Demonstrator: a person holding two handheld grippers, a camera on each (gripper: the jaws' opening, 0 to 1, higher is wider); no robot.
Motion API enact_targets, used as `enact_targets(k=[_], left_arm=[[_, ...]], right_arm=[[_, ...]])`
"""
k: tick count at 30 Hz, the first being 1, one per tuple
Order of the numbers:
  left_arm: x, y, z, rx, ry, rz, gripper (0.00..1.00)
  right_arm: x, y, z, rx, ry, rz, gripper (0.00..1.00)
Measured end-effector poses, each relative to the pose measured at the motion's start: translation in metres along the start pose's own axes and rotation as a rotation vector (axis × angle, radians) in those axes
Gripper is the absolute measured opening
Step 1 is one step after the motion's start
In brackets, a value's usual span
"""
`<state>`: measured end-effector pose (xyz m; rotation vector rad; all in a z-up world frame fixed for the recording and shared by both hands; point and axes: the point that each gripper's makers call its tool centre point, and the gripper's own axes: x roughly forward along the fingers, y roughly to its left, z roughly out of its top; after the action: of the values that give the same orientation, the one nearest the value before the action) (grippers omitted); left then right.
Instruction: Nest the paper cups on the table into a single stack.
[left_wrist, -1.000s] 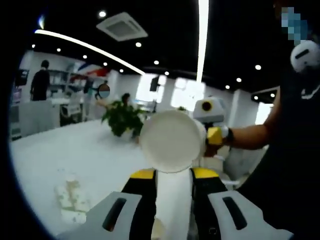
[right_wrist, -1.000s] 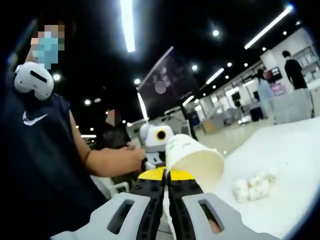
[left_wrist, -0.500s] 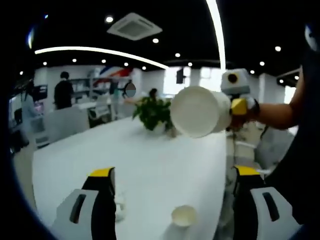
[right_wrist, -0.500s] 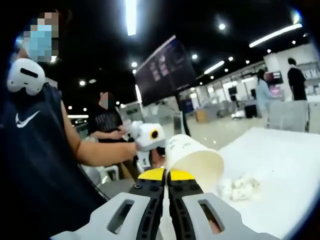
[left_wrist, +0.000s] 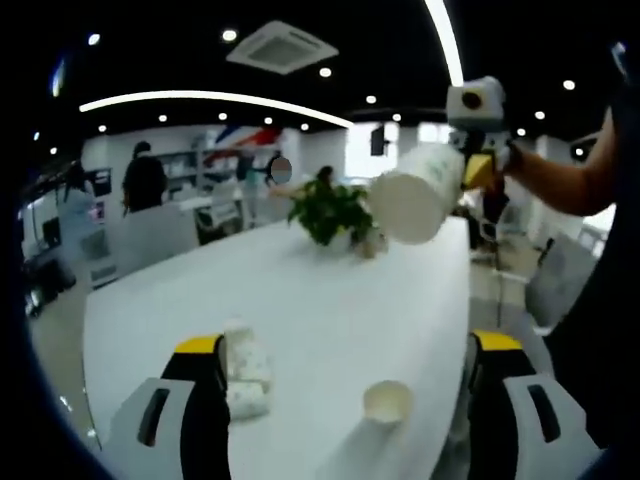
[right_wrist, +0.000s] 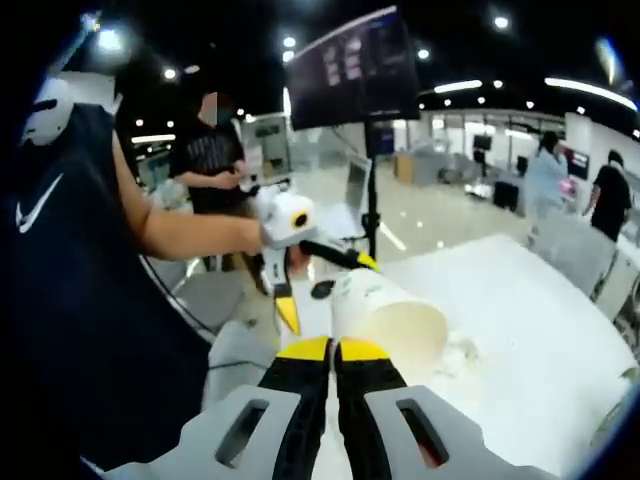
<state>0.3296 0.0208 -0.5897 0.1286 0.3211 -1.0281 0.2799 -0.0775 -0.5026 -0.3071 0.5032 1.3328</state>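
Stack (right_wrist: 385, 315) of paper cups is airborne, clamped by its rim in the right gripper (right_wrist: 335, 350), jaws pinched tight on it. One loose cup (left_wrist: 388, 402) stands upright on the white table (left_wrist: 330, 300), mouth up, not yet nested. Crumpled paper wads (left_wrist: 245, 370) lie near it. Left gripper (left_wrist: 345, 345) hovers above the table, jaws wide apart, holding nothing. Remaining, I'd judge: collect the loose cup, nest it.

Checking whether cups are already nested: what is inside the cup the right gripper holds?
The held cup lies tilted; its visible mouth shows only a pale inner wall. The bottom is hidden, so another cup inside cannot be ruled out.
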Motion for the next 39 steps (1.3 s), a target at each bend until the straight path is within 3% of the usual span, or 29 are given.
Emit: enact_targets(k=[8, 12, 20, 26, 31, 39], left_arm=[[-0.015, 0.008, -0.022, -0.002, 0.041, 0.045, 0.99], [-0.020, 0.011, -0.032, 0.006, 0.063, 0.063, 0.99], [-0.030, 0.027, -0.049, -0.032, 0.063, 0.129, 0.99], [-0.039, 0.035, -0.057, -0.055, 0.061, 0.153, 0.99], [-0.045, 0.035, -0.064, -0.048, 0.065, 0.136, 0.99], [-0.057, 0.041, -0.067, -0.052, 0.056, 0.151, 0.99]], right_arm=[[0.004, -0.007, -0.002, -0.119, 0.266, -0.037, 0.00], [0.007, -0.007, -0.002, -0.133, 0.357, -0.040, 0.00], [0.013, -0.004, -0.014, -0.185, 0.626, -0.012, 0.00], [0.013, -0.004, -0.007, -0.204, 0.779, -0.022, 0.00], [0.018, -0.005, -0.001, -0.204, 0.844, -0.038, 0.00], [0.030, -0.001, 0.003, -0.190, 0.848, -0.053, 0.00]])
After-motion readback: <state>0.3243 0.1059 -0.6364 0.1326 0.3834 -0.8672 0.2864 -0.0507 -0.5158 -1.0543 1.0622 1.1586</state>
